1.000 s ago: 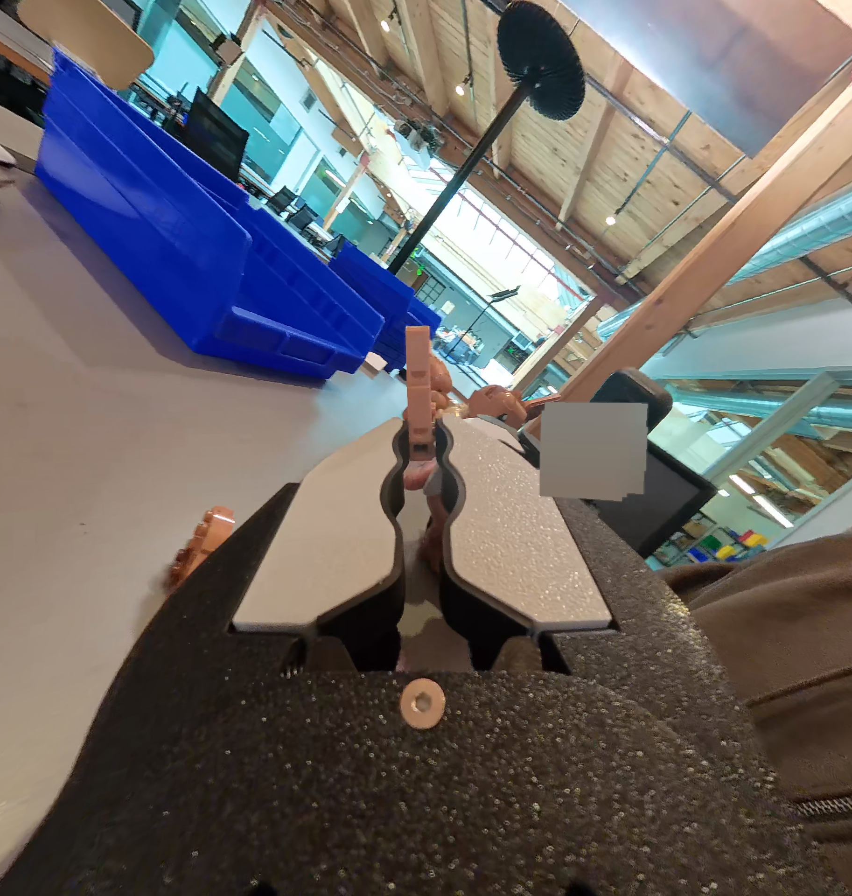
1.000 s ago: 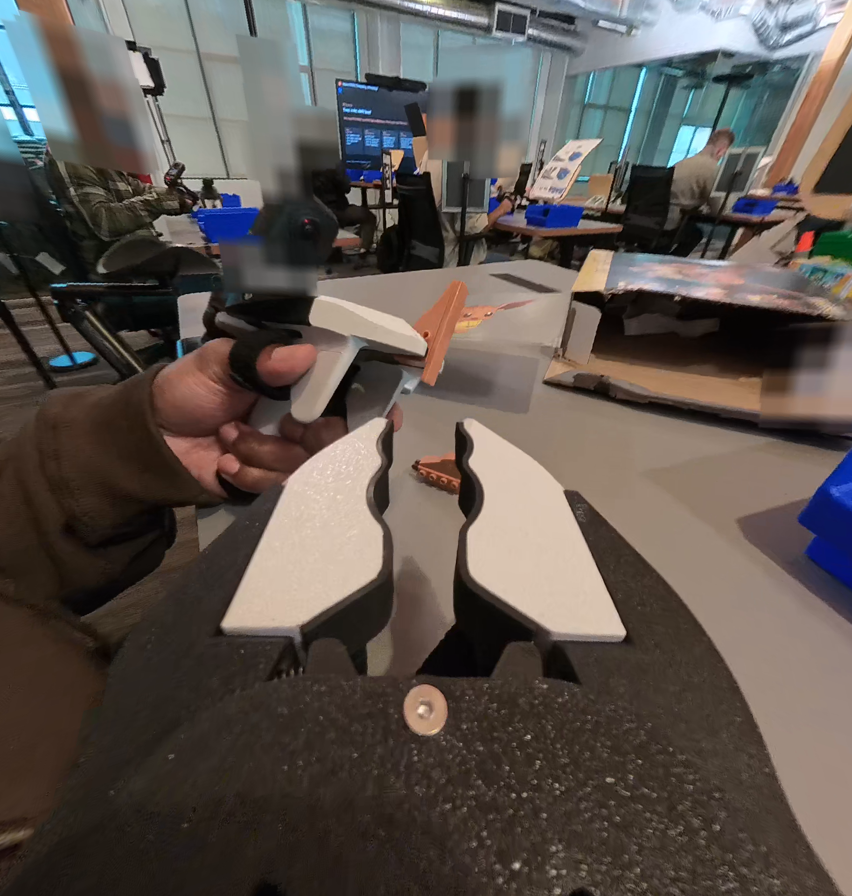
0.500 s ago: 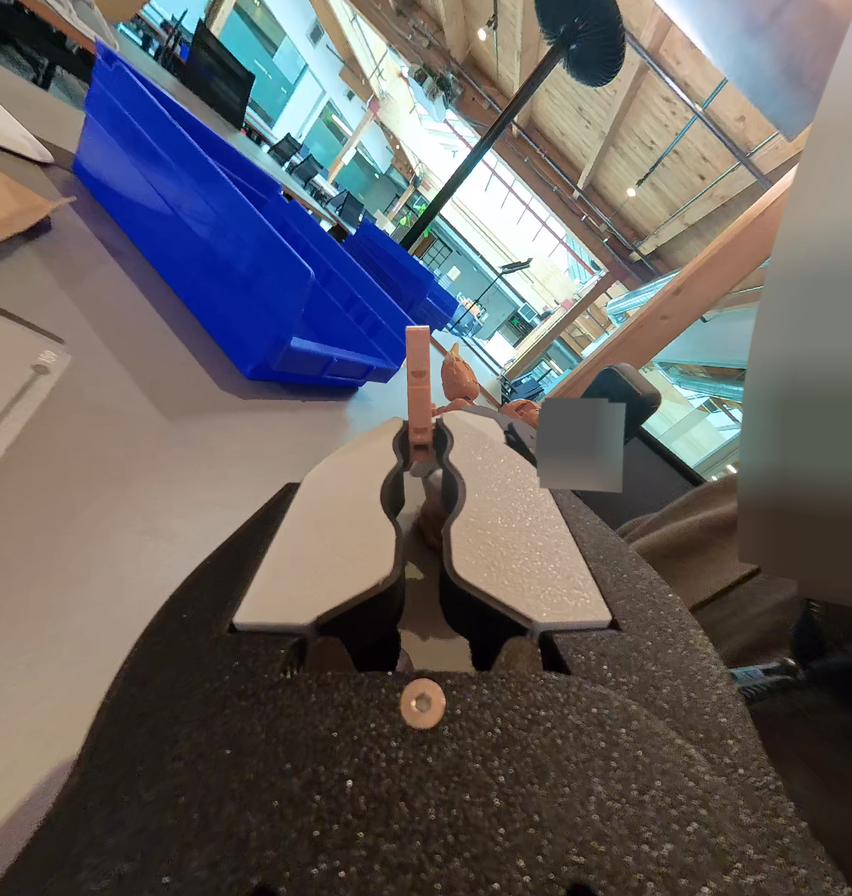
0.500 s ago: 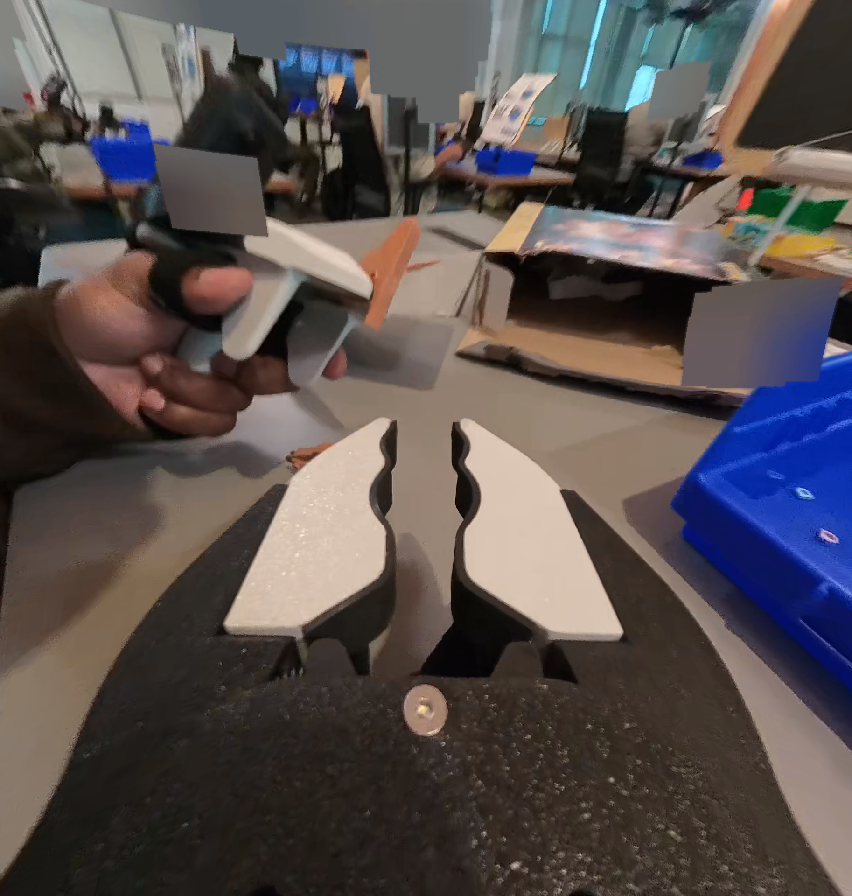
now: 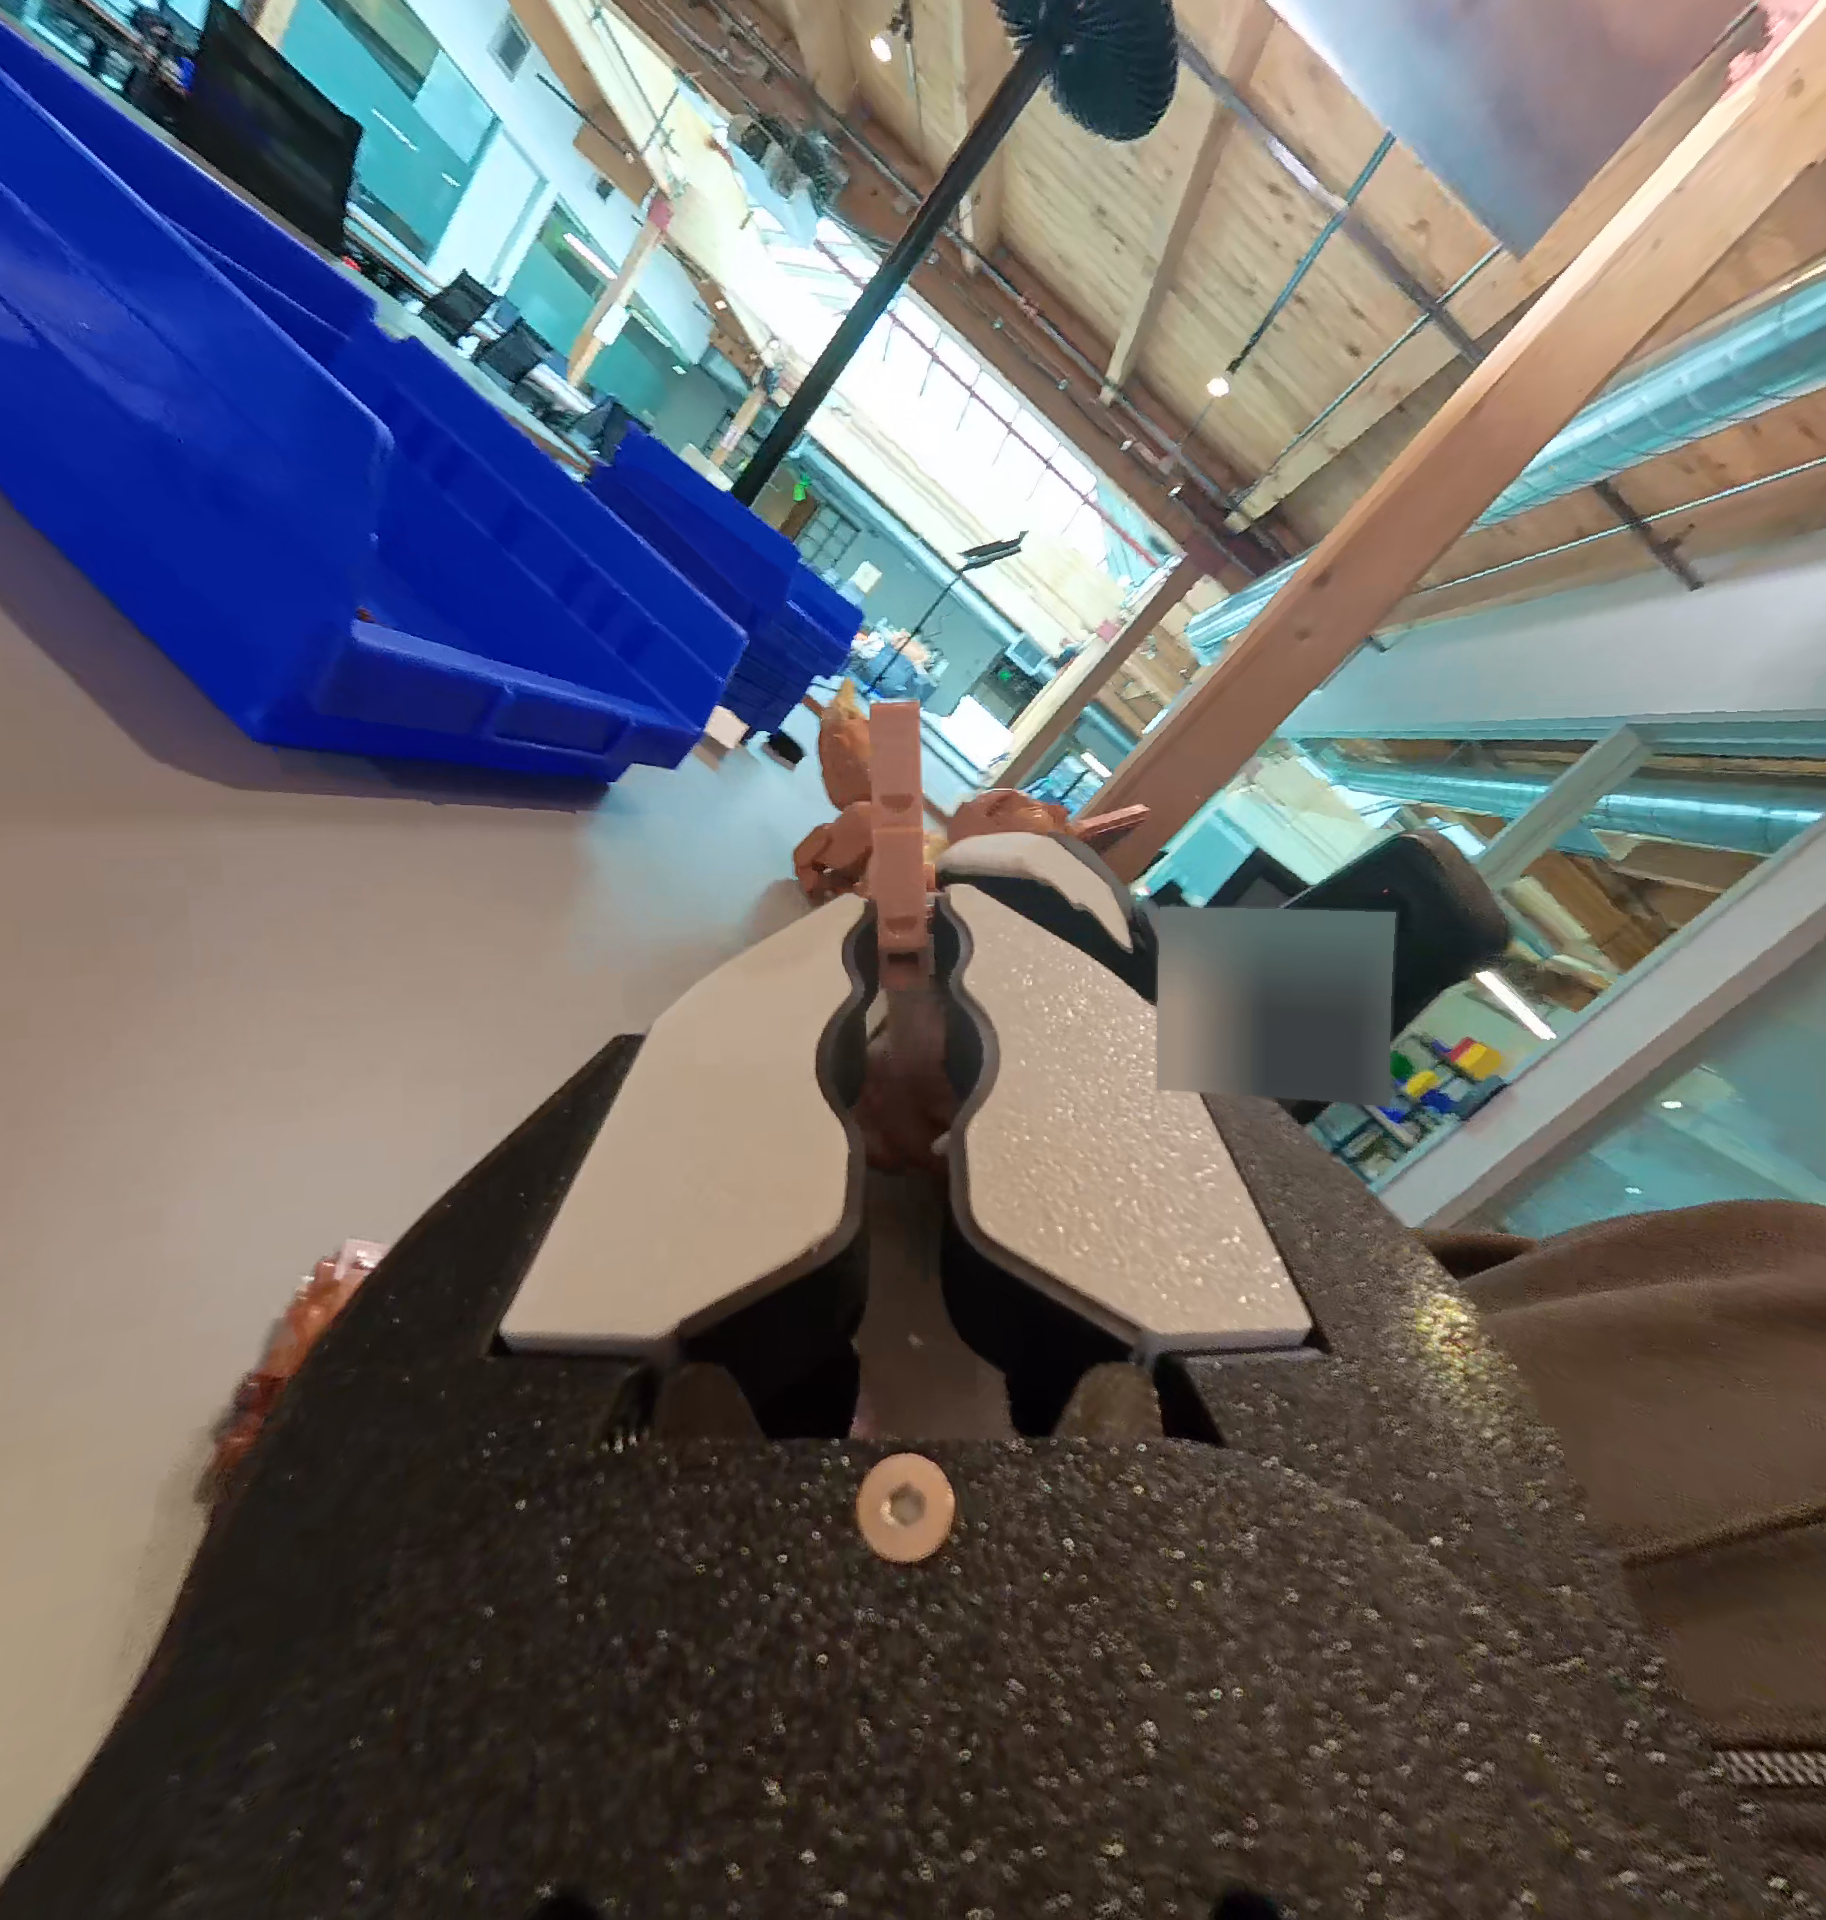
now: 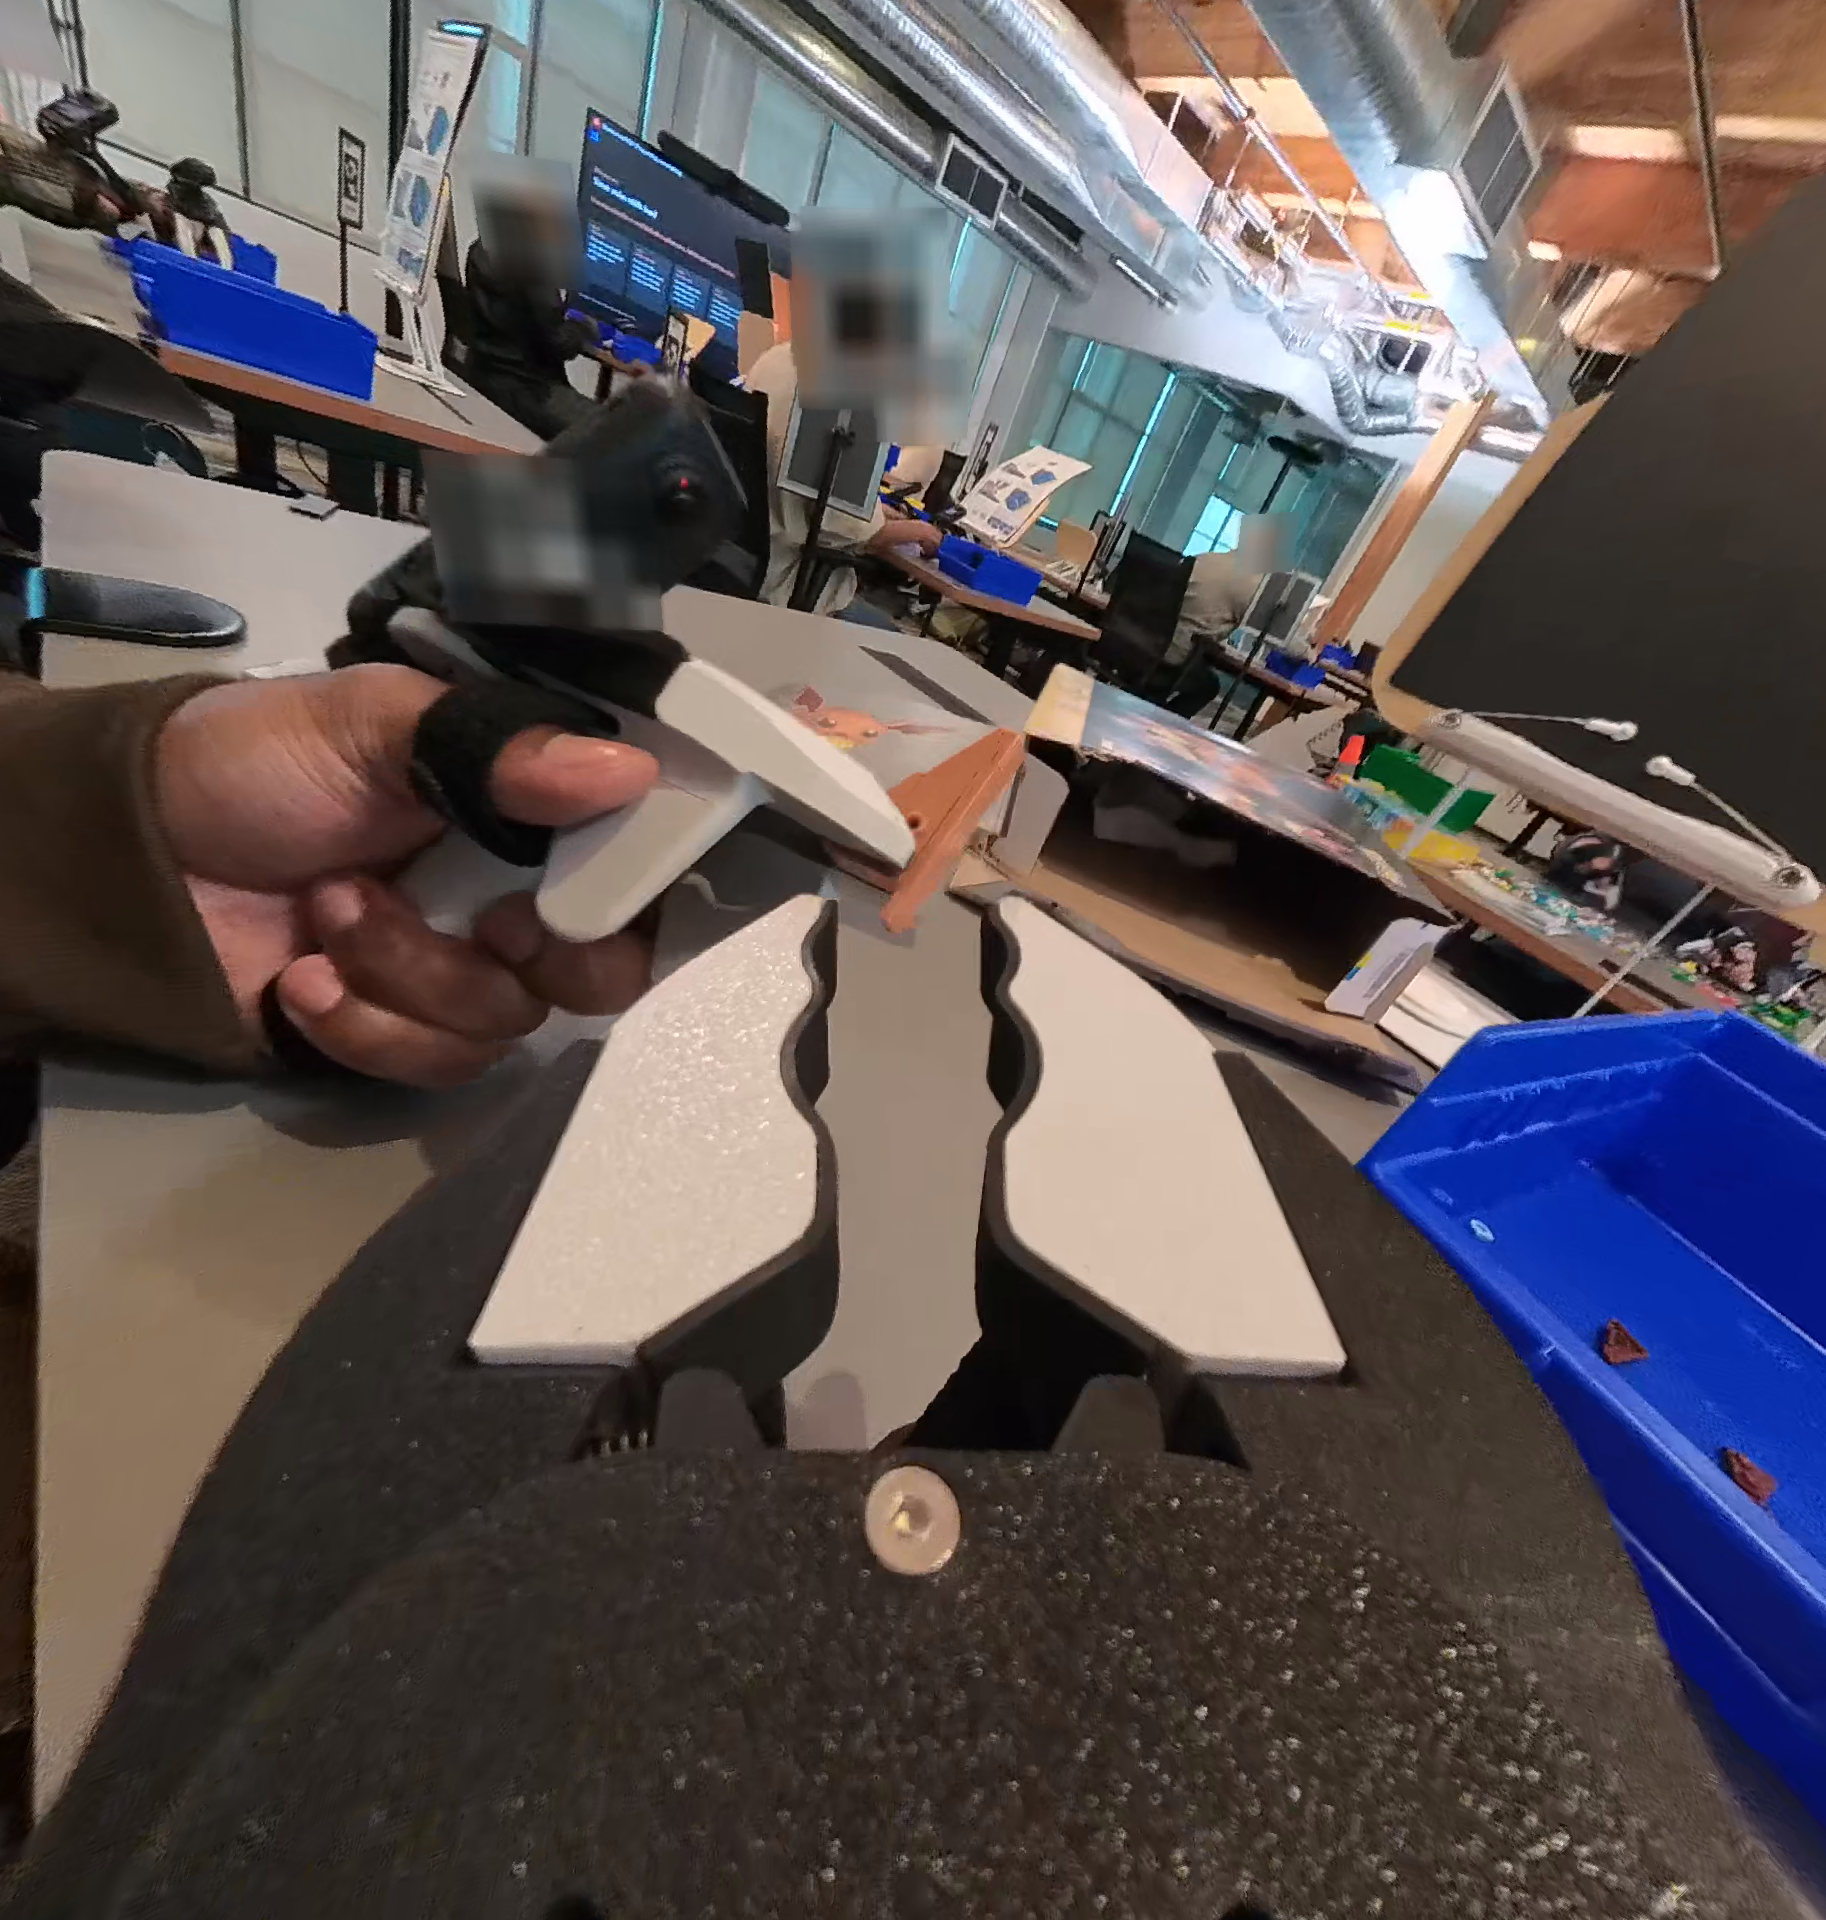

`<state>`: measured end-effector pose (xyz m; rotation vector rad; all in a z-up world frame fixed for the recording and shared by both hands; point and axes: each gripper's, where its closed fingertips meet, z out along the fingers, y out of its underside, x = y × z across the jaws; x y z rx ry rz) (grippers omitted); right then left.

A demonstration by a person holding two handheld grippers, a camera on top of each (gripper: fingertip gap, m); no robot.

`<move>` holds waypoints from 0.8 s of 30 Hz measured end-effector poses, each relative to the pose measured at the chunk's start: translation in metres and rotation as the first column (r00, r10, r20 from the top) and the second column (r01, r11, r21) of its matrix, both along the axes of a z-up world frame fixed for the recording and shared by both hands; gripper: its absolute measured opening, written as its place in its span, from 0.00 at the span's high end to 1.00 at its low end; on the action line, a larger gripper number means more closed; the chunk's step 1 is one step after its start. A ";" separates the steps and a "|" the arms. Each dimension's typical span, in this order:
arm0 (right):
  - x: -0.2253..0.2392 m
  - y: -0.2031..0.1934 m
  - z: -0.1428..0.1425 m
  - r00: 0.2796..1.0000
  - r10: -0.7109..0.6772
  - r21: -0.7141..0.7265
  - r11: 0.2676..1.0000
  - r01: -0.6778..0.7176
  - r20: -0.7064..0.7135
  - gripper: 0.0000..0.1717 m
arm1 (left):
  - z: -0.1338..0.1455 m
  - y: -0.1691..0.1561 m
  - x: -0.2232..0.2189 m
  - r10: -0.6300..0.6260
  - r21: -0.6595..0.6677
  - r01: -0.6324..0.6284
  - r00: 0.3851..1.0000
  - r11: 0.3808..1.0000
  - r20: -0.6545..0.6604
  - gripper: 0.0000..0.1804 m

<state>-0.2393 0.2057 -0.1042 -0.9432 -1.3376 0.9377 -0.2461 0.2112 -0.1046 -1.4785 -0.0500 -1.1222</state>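
Left tool [image 5: 904, 925]: clamped on a thin orange-brown plate piece [image 5: 896, 831], both pads pressing its lower end, piece upright above the surface [image 5: 265, 987]
Right tool [image 6: 909, 920]: jaws apart, holding nothing, piece's tip [image 6: 945, 831] just ahead
Handling judgement: align squarely with the piece's free end before any pinch
Blue bin [image 6: 1667, 1247]: right, near

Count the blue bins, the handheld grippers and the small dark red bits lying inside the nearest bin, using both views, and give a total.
Blue bins on this table: 3, a long one, one behind it, one by the right gripper.
Handheld grippers: 2, left and right.
Dark red bits in the bin: 2.
Total: 7.
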 end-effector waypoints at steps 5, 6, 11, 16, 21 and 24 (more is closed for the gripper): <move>-0.009 -0.013 0.000 1.000 0.011 0.049 0.999 -0.011 -0.006 0.85 | 0.009 -0.013 0.000 -0.008 0.067 0.006 0.999 0.998 0.035 0.95; -0.011 -0.015 0.000 1.000 0.006 0.066 0.998 -0.006 -0.008 0.86 | 0.009 -0.013 0.002 -0.011 0.070 0.009 0.999 0.998 0.034 0.95; -0.013 -0.012 0.002 0.998 -0.056 0.144 0.988 0.060 -0.032 0.92 | 0.007 -0.012 0.004 -0.015 0.056 0.013 1.000 0.998 0.026 0.95; -0.015 -0.007 -0.003 0.998 -0.070 0.130 0.989 0.071 -0.005 0.95 | 0.005 -0.011 0.005 -0.025 0.045 0.024 0.999 0.999 0.027 0.95; -0.011 -0.007 -0.001 0.996 -0.093 0.166 0.982 0.093 -0.007 0.97 | 0.006 -0.012 0.007 -0.035 0.051 0.034 0.999 0.998 0.018 0.95; -0.010 -0.006 -0.001 0.997 -0.075 0.137 0.988 0.074 0.006 0.97 | 0.005 -0.012 0.008 -0.028 0.049 0.028 1.000 0.998 0.002 0.95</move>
